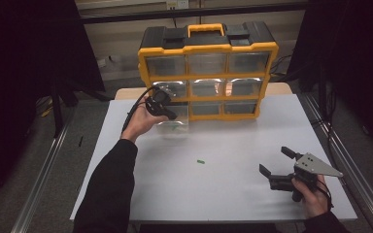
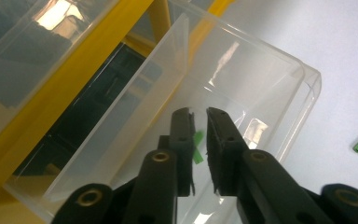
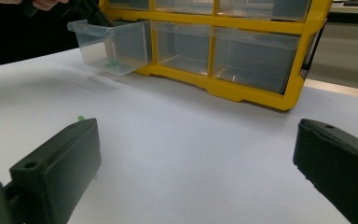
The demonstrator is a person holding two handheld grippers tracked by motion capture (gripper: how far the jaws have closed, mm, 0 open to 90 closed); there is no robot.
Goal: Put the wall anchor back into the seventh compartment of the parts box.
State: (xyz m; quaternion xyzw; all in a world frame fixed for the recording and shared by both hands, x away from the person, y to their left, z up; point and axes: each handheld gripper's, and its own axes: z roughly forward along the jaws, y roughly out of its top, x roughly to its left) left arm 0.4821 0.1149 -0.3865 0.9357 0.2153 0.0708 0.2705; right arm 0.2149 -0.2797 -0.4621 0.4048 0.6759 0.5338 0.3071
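Observation:
A yellow and black organizer (image 1: 209, 48) with clear drawers stands at the back of the white table (image 1: 223, 194). Its bottom-left drawer (image 1: 172, 127) is pulled out onto the table. My left gripper (image 2: 199, 112) dips into that drawer (image 2: 242, 70), its jaws a narrow gap apart and pressing on nothing. A small green piece (image 2: 198, 148) lies on the drawer floor just below the jaws. A second green piece (image 1: 200, 161) lies loose on the table. My right gripper (image 1: 275, 159) rests wide open near the front right, pointing toward the organizer (image 3: 242, 91).
The other drawers in the organizer are pushed in. Metal rails run along both sides of the table, with dark curtains beyond. Bare white tabletop stretches between the two grippers.

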